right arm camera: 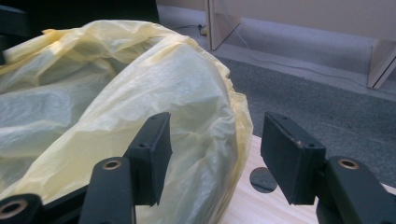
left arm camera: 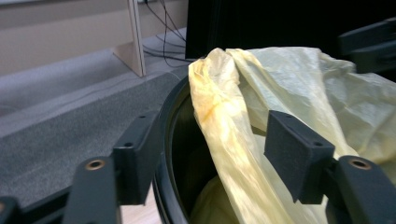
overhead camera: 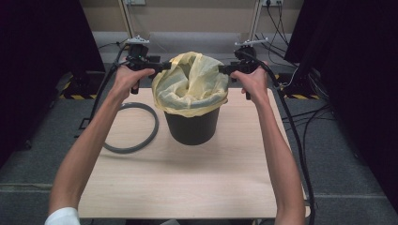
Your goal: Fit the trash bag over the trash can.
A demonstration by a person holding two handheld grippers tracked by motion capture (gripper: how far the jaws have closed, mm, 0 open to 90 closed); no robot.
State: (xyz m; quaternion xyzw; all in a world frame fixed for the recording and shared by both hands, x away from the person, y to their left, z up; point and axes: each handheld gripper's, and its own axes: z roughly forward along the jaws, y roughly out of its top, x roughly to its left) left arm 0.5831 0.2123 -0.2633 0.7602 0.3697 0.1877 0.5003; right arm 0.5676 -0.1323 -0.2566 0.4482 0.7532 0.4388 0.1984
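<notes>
Black bin (overhead camera: 193, 126) mid-tabletop (overhead camera: 187, 183), yellow bag (overhead camera: 192, 84) draped over its rim, left hand-held gripper (overhead camera: 165, 66) and right hand-held gripper (overhead camera: 222, 69) both parted around bag edges without pinching, grey ring (overhead camera: 133, 126) beside, no legible markings.

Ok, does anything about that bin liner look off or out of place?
Yes. The yellow bin liner is not seated: it is folded over the black bin's rim on the near side, but billows up loosely above it, and in the left gripper view a twisted strand dangles inside the exposed rim.
</notes>
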